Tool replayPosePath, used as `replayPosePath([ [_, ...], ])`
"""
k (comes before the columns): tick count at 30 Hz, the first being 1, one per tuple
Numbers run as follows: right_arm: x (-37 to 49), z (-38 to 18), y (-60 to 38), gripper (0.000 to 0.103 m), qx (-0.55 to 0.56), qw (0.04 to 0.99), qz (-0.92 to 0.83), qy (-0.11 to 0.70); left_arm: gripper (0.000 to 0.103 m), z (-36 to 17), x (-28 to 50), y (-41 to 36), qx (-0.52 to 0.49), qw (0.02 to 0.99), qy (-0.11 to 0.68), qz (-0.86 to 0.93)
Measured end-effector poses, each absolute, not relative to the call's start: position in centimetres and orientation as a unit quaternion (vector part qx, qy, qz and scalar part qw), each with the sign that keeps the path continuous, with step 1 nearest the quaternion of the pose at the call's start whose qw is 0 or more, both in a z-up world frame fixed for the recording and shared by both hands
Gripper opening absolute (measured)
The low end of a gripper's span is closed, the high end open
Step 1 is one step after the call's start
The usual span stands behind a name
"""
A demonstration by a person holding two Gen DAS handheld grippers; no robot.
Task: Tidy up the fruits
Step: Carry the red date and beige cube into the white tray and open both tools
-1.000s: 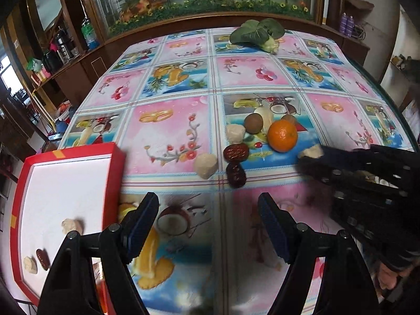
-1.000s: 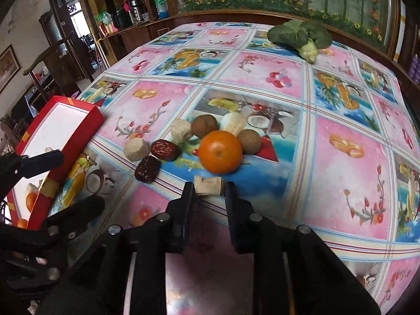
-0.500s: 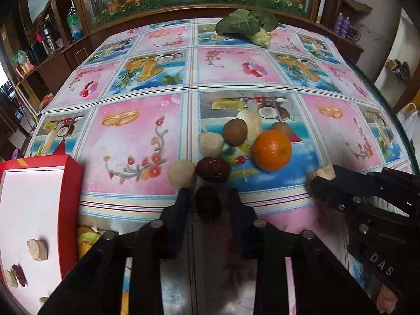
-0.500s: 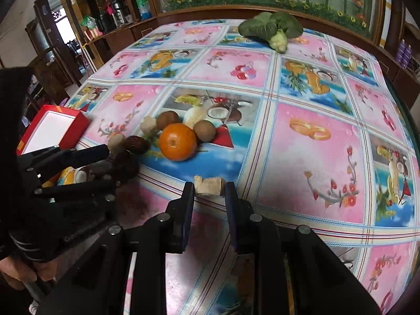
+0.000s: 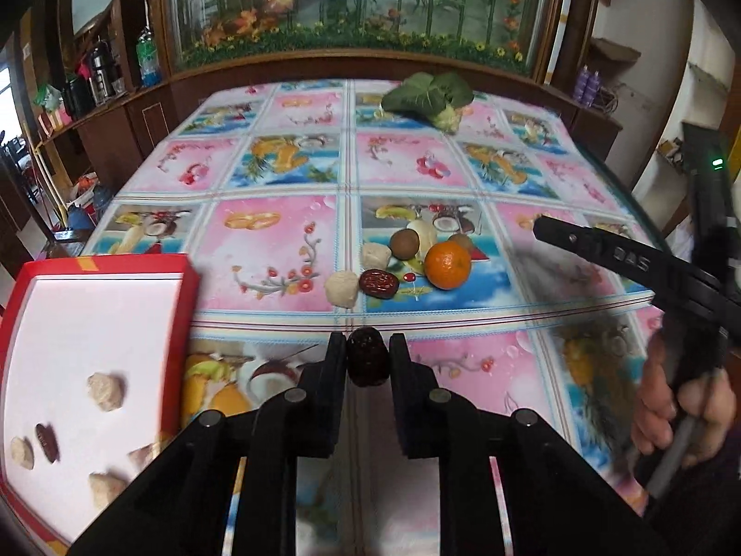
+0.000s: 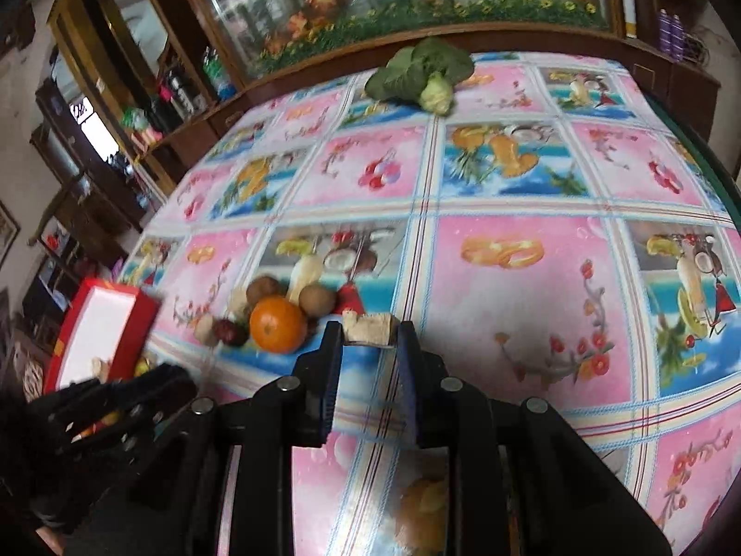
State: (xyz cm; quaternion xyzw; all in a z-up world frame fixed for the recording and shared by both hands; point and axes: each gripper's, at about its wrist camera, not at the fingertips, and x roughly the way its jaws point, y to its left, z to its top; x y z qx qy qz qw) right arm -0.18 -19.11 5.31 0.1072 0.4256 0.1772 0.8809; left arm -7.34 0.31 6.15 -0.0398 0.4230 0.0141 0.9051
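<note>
dark red wrinkled dried date point(image 5: 367, 363), held between the closed-in black jaws of the left gripper point(image 5: 368, 361), above the glossy pink-and-blue fruit-print tablecloth point(image 5: 268, 250). pale beige rough-edged chunk point(image 6: 372, 325), clamped crosswise between the narrow jaws of the right gripper point(image 6: 370, 338), lifted off the cloth. remaining cluster near the table's middle: round orange tangerine point(image 5: 447, 264); second dark red dried date point(image 5: 379, 283) just left of it; two pale beige lumpy pieces, one point(image 5: 342, 289) touching that date's left end, one point(image 5: 375, 255) behind it; round brown fruit point(image 5: 404, 244) behind the tangerine; second round brown fruit point(image 6: 317, 299), mostly hidden by the tangerine in the left wrist view. shallow red-rimmed box lid with white floor point(image 5: 104, 263), at the table's left edge, holding several pale beige lumps point(image 5: 105, 391) and one small dark red date point(image 5: 47, 441), lying apart from one another. green leafy vegetable with pale stem point(image 5: 428, 97), at the far side of the table, well apart from the cluster. long glass-fronted display of artificial flowers and bamboo point(image 5: 352, 9) in a dark wooden frame, behind the table.
</note>
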Motion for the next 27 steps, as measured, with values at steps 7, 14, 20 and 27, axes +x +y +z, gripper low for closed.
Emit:
replayPosePath([
  [7,-0.3,6.0,-20.4,0.026,0.134,0.906,0.153,0.370,0.017,9.6,-13.5,4.5,-0.045,0.928,0.367,0.048],
  [14,-0.9,6.0,-20.0,0.026,0.145,0.905,0.155,0.367,0.017,11.6,-17.7,11.9,-0.075,0.934,0.325,0.131],
  [20,-2.3,7.6,-13.0,0.026,0.121,0.893,0.219,0.375,0.017,10.4,-18.8,17.5,-0.093,0.918,0.321,0.216],
  [27,-6.9,8.7,0.8,0.026,0.087,0.823,0.385,0.408,0.017,7.2,-19.5,19.6,-0.108,0.901,0.350,0.233],
])
